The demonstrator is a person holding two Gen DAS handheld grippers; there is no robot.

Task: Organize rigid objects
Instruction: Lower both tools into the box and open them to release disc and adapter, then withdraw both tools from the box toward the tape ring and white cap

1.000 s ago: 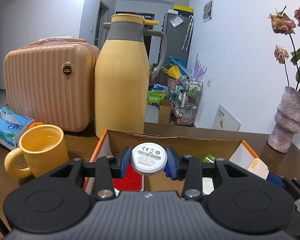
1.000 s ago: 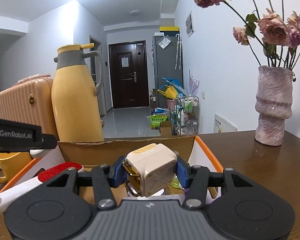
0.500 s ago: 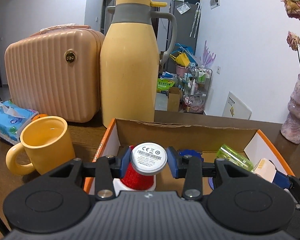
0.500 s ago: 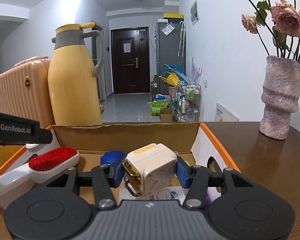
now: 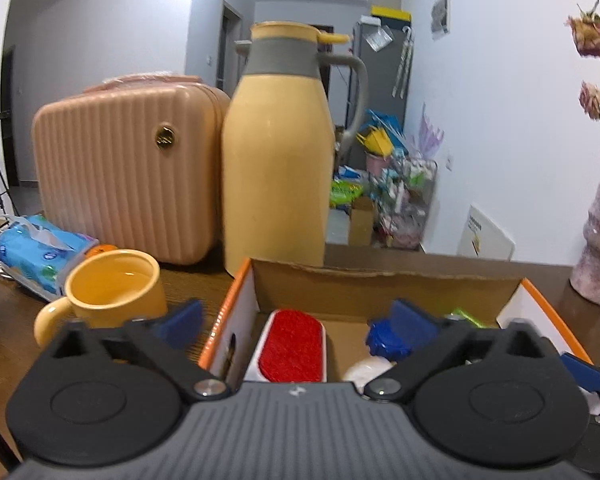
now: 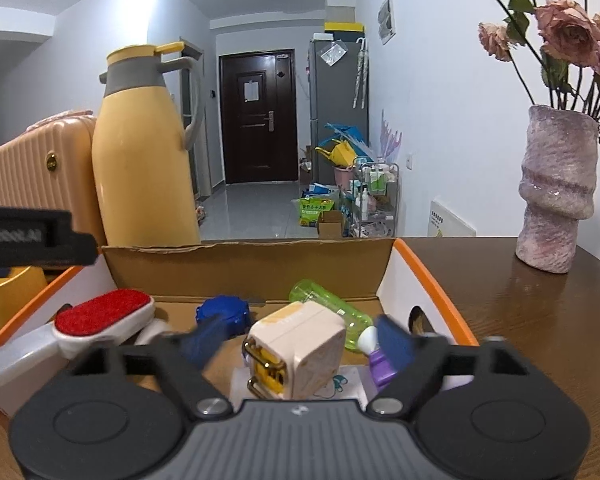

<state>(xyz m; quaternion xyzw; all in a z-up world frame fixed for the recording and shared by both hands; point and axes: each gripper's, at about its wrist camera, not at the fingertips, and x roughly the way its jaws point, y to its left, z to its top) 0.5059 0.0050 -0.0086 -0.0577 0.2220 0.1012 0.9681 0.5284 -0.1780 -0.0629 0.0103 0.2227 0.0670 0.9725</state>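
Note:
My left gripper (image 5: 296, 320) hangs over the left end of an orange-rimmed cardboard box (image 5: 380, 276), its jaws opening wide with nothing between them. Below it lie a red-faced lint brush (image 5: 292, 344), a white round disc (image 5: 366, 368) and a blue round piece (image 5: 382, 342). My right gripper (image 6: 300, 340) is over the same box (image 6: 252, 260) with its jaws opening. A cream charger cube (image 6: 296, 352) with gold prongs sits between the blurred pads, apart from both. A green bottle (image 6: 332, 308) lies behind the cube.
A yellow mug (image 5: 108, 296), a tall yellow thermos jug (image 5: 276, 160), a pink ribbed case (image 5: 124, 168) and a blue tissue pack (image 5: 36, 252) stand left of and behind the box. A mottled vase (image 6: 556, 192) with dried roses stands on the brown table at the right.
Both grippers have opened. The left one let go of the white disc, which now lies in the box. The right one's pads have come off the charger cube.

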